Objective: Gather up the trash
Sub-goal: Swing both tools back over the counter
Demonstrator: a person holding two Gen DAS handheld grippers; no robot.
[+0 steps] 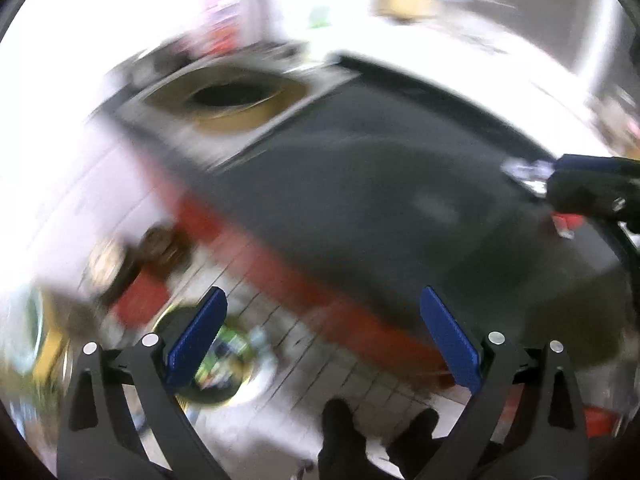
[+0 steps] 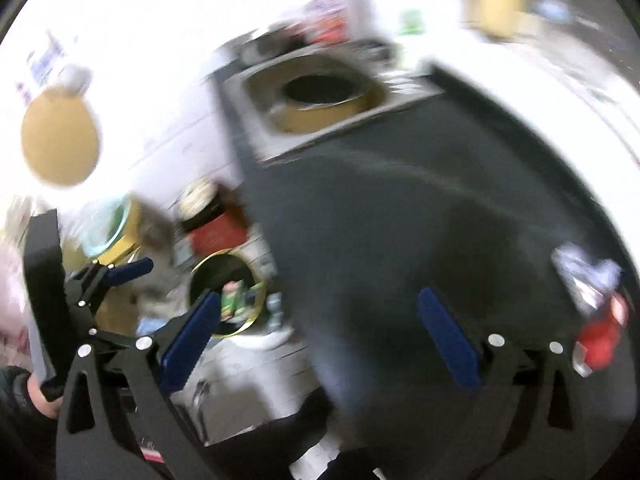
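Blue-padded left tongs (image 1: 320,336) and right tongs (image 2: 320,332) both gape wide, empty.

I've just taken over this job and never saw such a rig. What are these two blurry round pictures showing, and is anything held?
A person holds a hand gripper in each hand, each with a fisheye camera looking along its blue-padded fingers. The left gripper and right gripper both stand open, nothing between the pads. Below lies a dark grey countertop with a sink at its far end. A round gold-rimmed bin with trash inside stands on the floor. Crumpled red and white wrappers lie at the counter's right edge. Motion blurs everything else.
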